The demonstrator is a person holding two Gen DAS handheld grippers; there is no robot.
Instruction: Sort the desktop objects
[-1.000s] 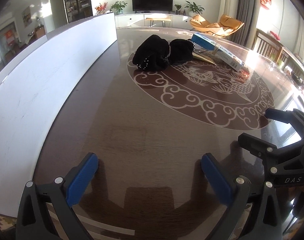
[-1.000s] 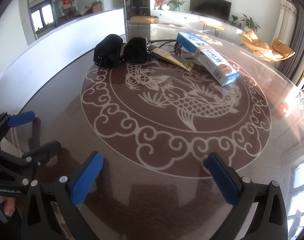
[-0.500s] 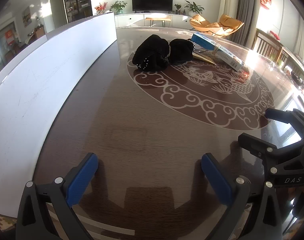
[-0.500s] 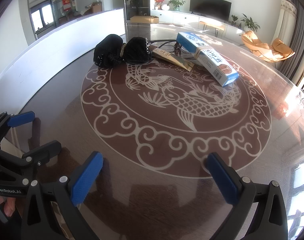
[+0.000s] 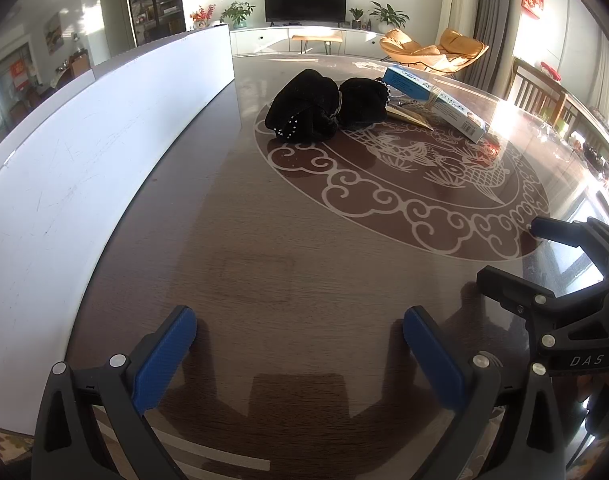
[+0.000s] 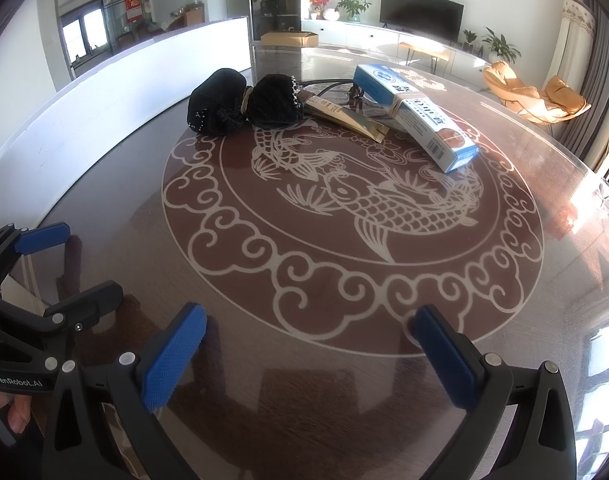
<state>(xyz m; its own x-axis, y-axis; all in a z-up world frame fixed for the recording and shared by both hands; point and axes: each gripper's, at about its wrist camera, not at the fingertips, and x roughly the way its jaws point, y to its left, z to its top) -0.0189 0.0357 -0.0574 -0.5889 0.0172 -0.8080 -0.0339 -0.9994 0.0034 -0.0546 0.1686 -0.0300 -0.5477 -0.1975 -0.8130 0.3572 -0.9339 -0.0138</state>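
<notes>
A: Jaws?
B: Left gripper and right gripper spread wide, empty (hovering low over table).
A: Objects?
B: Black beaded fabric bundle, blue-white carton far ahead.

On the bench: one black fabric bundle at far left, one tan flat packet, one blue-and-white carton at far right, one dark cable behind them.

Your desk: cloth bundle toward far edge, beside board along left edge. Packet just right of bundle, touching; box right of packet, overlapping it. Cable behind.
</notes>
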